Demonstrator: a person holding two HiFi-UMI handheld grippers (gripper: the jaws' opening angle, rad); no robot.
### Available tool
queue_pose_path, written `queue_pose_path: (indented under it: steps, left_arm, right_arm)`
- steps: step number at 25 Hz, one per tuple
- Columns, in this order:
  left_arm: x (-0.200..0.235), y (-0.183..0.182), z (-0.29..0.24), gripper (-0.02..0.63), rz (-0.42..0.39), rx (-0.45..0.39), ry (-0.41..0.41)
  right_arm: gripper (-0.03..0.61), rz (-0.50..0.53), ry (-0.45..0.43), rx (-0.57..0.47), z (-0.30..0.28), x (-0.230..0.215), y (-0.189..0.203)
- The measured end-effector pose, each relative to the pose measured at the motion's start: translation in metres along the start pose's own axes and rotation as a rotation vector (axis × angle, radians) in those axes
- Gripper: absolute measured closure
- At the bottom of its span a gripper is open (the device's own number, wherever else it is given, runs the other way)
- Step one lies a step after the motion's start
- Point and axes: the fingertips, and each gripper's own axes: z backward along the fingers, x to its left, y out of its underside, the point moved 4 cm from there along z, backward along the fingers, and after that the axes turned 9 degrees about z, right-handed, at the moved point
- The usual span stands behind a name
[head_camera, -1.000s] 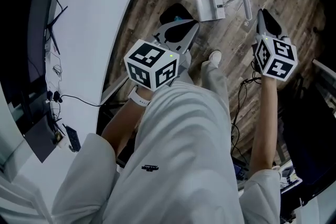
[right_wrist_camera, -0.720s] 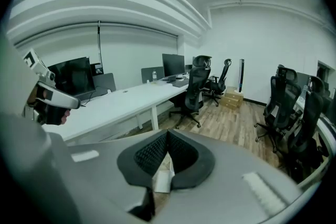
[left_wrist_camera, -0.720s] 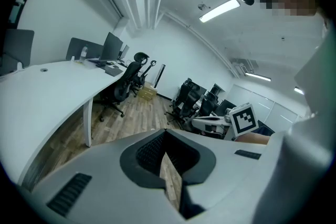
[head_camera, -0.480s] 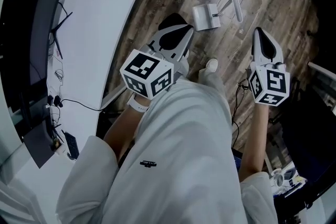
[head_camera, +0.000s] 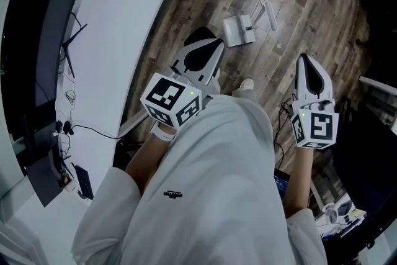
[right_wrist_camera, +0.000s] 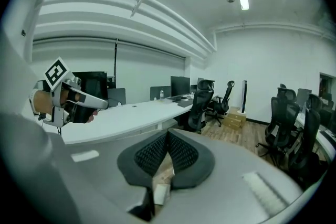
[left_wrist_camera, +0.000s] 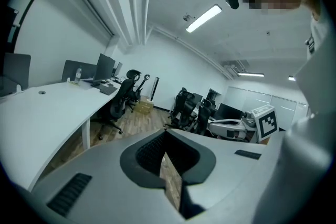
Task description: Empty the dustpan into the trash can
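A white dustpan (head_camera: 237,30) lies on the wood floor, with a white handle piece (head_camera: 268,13) beside it at its right. No trash can shows in any view. My left gripper (head_camera: 206,51) hangs above the floor, below and left of the dustpan in the head view, shut with nothing in it. My right gripper (head_camera: 308,66) hangs to the dustpan's lower right, well apart from it, also shut and empty. In the left gripper view the left gripper (left_wrist_camera: 165,140) has its pads pressed together. In the right gripper view the right gripper (right_wrist_camera: 168,139) is closed the same way.
A long curved white desk (head_camera: 124,15) runs along the left, with cables and a dark monitor on it. Black office chairs (right_wrist_camera: 205,102) stand by the desks. Cables (head_camera: 282,110) lie on the floor near the person's white shoe (head_camera: 247,84). Dark furniture (head_camera: 372,133) fills the right edge.
Both grippers have risen and drawn back from the dustpan towards the person. The dustpan has stayed on the floor.
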Motion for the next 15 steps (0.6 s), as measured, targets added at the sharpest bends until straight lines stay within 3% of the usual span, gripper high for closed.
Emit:
queue_pose_path:
  steps: [15]
  left_arm:
    - [-0.011,-0.01,0.023,0.607,-0.053,-0.078,0.009]
  right_arm:
    - [0.566,-0.003,0.013,-0.074,0.013,0.019,-0.01]
